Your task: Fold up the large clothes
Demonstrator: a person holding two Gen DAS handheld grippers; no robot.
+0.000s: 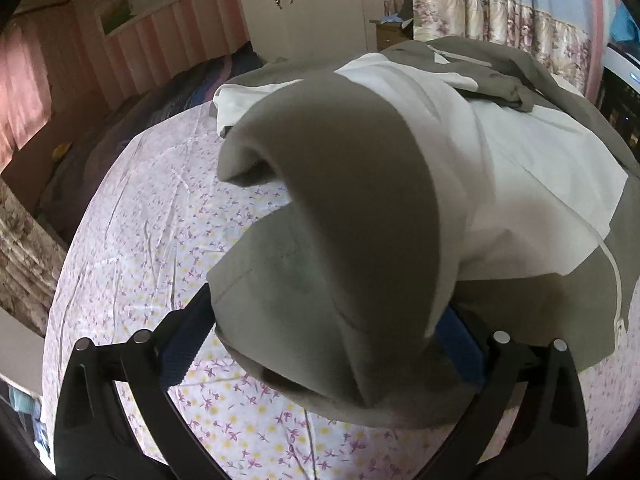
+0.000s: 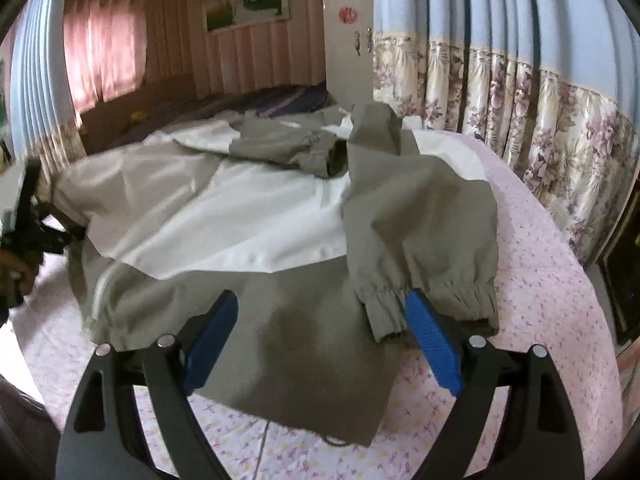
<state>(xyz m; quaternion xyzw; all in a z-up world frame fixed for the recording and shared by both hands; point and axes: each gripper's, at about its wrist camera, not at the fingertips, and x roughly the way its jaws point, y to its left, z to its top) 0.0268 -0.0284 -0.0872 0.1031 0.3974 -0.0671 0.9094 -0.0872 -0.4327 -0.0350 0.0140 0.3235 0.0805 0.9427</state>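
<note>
Jacket (image 2: 280,208), olive-grey with white panels, spread across the floral bedsheet (image 1: 132,240) and part-way into the sleeve-folding step; one sleeve (image 2: 420,240) already laid over the body, elastic cuff (image 2: 432,292) near the hem; other sleeve (image 1: 340,200) in the left wrist view arched up close to the lens, looping back toward the jaws and not yet lying flat.

Left gripper (image 1: 320,344) spread to its widest; olive cloth draped between the blue pads (image 1: 188,344) but not pinched, so judged released, with the fabric merely resting there; right-hand pad mostly hidden behind the fold. Right gripper (image 2: 320,340) wide open too, nothing clamped; left pad over the hem area, right pad just beside the cuff and seemingly touching its edge; hard to tell if resting on cloth or hovering above.

Judged step: sleeves brought in, body fold still to come. Next move likely calls for flattening the raised sleeve onto the chest panel, then pinching the hem at two corners well apart, one per gripper, and carrying it toward the collar end; needs a bite on all layers, since thin slippery cloth may slide; worth watching the loose cuff, apt to drag out of place.
</note>
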